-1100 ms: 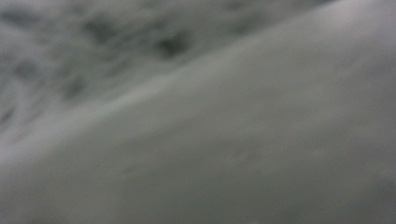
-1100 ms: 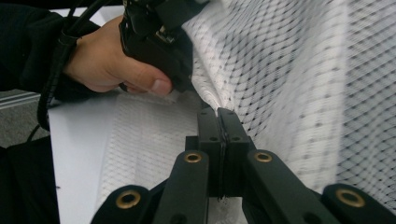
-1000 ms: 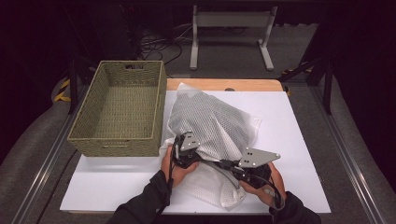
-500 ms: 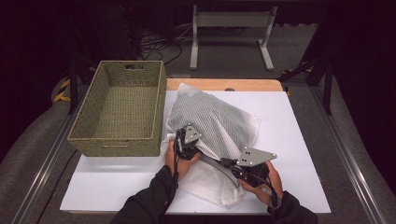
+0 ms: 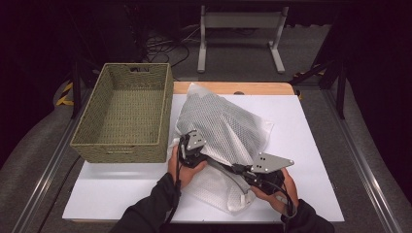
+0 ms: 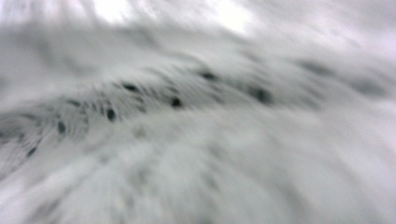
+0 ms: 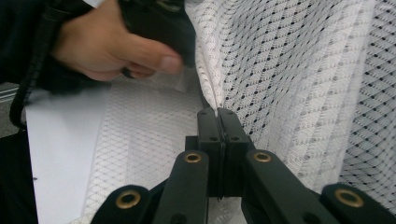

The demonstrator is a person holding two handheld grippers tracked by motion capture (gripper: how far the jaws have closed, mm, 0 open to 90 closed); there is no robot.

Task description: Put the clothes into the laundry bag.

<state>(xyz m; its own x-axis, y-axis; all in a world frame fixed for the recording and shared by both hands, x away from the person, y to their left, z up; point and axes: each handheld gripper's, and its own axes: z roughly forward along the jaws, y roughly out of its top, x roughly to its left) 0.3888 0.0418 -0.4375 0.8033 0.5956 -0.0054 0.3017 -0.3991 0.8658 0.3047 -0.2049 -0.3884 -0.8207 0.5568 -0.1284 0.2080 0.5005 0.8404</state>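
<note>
Mesh bag (image 5: 221, 128) is bunched up mid-surface, right beside the wicker basket (image 5: 124, 114), which has nothing in it yet. Right gripper (image 7: 217, 113) is pinching a fold of the mesh, jaws pressed together. Left gripper (image 5: 190, 148) sits against the bag and its jaws have just been opening; can't tell if it's gripping. Looks early on, nothing's gone into the basket yet.

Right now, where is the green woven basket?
In the high view, the green woven basket sits at the table's left side, on the white board. It is just left of the white mesh bag the person is handling.
</note>
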